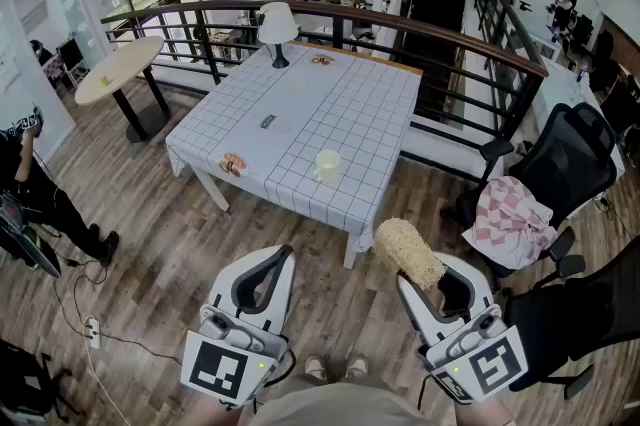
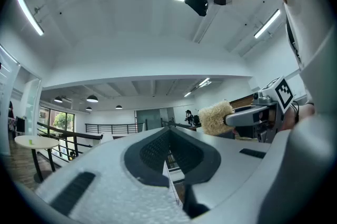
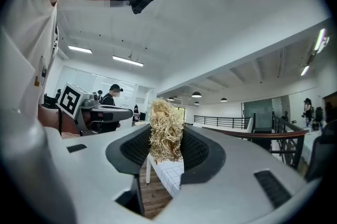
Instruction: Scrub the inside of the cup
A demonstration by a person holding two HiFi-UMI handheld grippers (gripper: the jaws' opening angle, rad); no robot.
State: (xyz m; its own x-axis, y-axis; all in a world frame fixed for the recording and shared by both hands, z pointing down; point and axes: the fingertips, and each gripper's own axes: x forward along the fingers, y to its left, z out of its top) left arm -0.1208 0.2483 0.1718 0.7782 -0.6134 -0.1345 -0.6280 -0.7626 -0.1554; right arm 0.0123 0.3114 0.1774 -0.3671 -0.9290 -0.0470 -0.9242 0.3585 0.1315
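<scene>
A cream cup (image 1: 327, 165) stands upright on the white grid-cloth table (image 1: 350, 109), near its front edge and far ahead of both grippers. My right gripper (image 1: 424, 282) is shut on a tan fibrous scrubber (image 1: 406, 251), which sticks out up and to the left of its tips. In the right gripper view the scrubber (image 3: 166, 131) stands clamped between the jaws of that gripper (image 3: 166, 145). My left gripper (image 1: 281, 255) is shut with nothing in it, held low over the wooden floor. The left gripper view shows its closed jaws (image 2: 168, 132) and the scrubber (image 2: 215, 116) off to the right.
A white lamp (image 1: 277, 24) and a small dark object (image 1: 268, 122) are on the table. An office chair with a pink checked cloth (image 1: 508, 220) stands at the right. At the left are a round table (image 1: 118, 69), a person (image 1: 30, 189) and floor cables (image 1: 92, 329). A railing (image 1: 450, 39) runs behind.
</scene>
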